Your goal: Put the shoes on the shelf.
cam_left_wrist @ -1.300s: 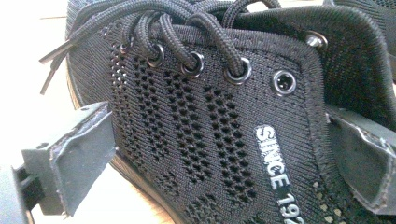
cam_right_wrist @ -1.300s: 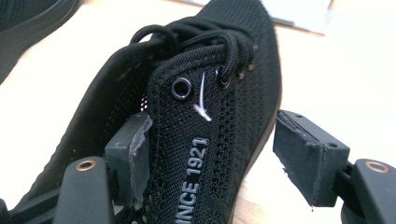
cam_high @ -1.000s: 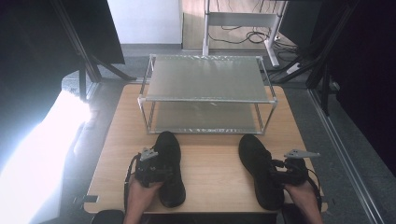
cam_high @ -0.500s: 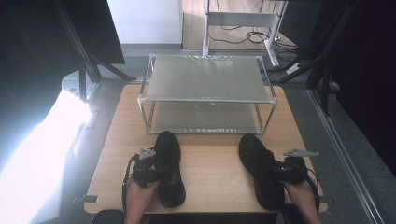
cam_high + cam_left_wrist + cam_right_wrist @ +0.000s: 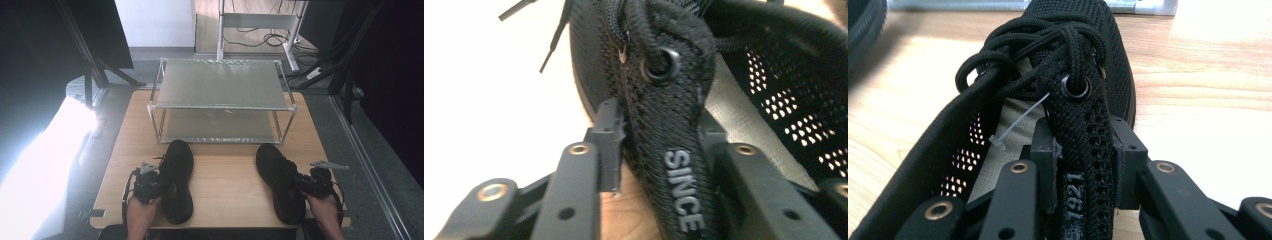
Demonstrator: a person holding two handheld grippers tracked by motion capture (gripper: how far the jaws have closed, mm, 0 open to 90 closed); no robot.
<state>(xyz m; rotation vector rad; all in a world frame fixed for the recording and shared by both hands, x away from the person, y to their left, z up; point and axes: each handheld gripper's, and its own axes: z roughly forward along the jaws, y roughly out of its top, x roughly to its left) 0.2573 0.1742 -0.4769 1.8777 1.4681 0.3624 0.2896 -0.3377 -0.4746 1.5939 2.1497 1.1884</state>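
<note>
Your left claw [image 5: 159, 184] sits at the near left of the bench [image 5: 225, 175], at the outer side of the left shoe [image 5: 178, 180]. In the left gripper view its jaws have just been closing on the shoe's side wall, the strip that reads "SINCE" [image 5: 684, 190]; one pad [image 5: 610, 145] stands right against the knit on the outside, while the other jaw is inside the shoe, and the wall runs between them. The gap looks narrow and the fabric appears pinched. The shoe lies flat on the wood, toe pointing at the rack [image 5: 220, 100], laces [image 5: 644, 30] bunched above the eyelet.

Your right claw [image 5: 300, 184] is at the near right of the bench, on the right shoe [image 5: 280, 182]. In the right gripper view its jaws have just been closing and now clamp the shoe's side wall below the top eyelet [image 5: 1075, 86], on the strip marked "1921" [image 5: 1074, 195]; both pads press flat on the knit, one inside the shoe and one outside. A thin white plastic tie [image 5: 1018, 125] shows inside the shoe beside the laces.

The two shoes lie well apart, both in front of the two-shelf metal rack at the far end of the bench, toes near its lower shelf.
</note>
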